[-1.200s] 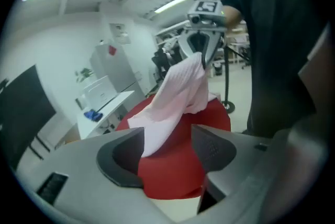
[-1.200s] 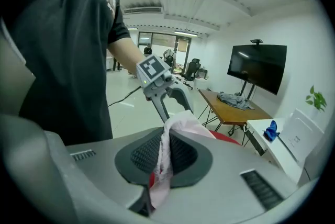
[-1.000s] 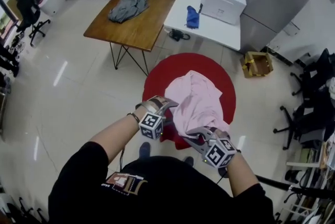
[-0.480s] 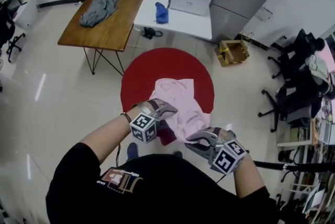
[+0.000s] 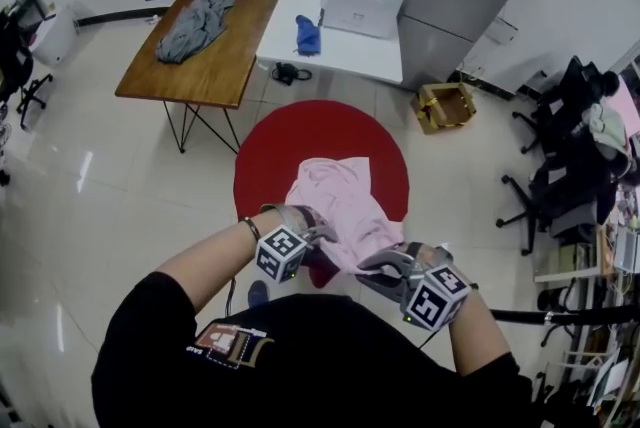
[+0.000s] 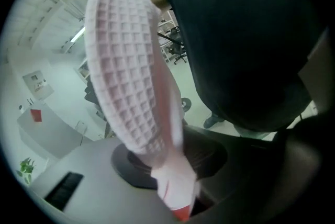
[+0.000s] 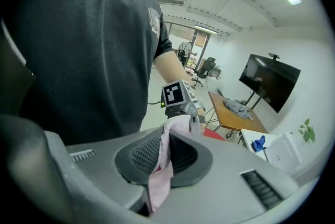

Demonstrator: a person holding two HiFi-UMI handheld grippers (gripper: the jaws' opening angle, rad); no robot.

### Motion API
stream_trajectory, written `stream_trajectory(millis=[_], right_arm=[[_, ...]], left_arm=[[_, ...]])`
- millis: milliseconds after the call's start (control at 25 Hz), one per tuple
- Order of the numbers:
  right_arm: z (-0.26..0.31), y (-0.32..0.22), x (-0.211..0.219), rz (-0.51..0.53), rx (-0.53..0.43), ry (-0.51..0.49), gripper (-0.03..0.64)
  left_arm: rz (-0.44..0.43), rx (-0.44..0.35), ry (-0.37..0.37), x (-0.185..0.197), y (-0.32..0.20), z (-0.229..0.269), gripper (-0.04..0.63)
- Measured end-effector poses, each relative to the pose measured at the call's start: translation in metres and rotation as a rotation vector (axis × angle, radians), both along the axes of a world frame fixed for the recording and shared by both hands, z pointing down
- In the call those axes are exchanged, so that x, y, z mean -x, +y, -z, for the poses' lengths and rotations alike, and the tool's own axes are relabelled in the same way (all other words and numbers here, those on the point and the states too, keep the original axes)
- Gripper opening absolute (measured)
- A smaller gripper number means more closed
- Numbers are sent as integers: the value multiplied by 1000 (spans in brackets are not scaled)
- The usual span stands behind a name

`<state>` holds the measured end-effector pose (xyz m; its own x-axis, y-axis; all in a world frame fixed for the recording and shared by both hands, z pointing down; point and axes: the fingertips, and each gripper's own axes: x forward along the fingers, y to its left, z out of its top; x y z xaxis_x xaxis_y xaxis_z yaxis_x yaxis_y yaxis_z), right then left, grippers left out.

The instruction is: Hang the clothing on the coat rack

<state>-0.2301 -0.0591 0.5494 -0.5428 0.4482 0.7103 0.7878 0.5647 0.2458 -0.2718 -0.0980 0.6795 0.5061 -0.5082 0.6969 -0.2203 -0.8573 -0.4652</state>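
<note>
Gripping pink waffle-knit garment (image 5: 340, 204) in left gripper (image 5: 318, 232), jaws just closed onto it, and pinching its other edge tight in right gripper (image 5: 378, 265)

The pink garment (image 5: 345, 206) I hold is soft cloth with a waffle-grid weave. My right gripper (image 7: 163, 157) is matt grey plastic, its pads (image 7: 141, 155) black and finely ribbed. The floor (image 5: 120, 186) shines glossy; the table (image 5: 225, 66) is smooth wood.

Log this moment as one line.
left gripper: just closed on pink garment | right gripper: shut on it | garment: over red circle, unhung
</note>
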Motion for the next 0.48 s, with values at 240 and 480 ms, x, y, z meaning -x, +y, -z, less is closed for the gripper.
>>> stream_trajectory(millis=[240,480], right_arm=[[16,-34,0,-265,23,-57,8],[45,-83,-16,-555,119,-209,8]], left_arm=[[225,-153,89,57,-14,45,14],[371,-318,179,62,-47,118,12]])
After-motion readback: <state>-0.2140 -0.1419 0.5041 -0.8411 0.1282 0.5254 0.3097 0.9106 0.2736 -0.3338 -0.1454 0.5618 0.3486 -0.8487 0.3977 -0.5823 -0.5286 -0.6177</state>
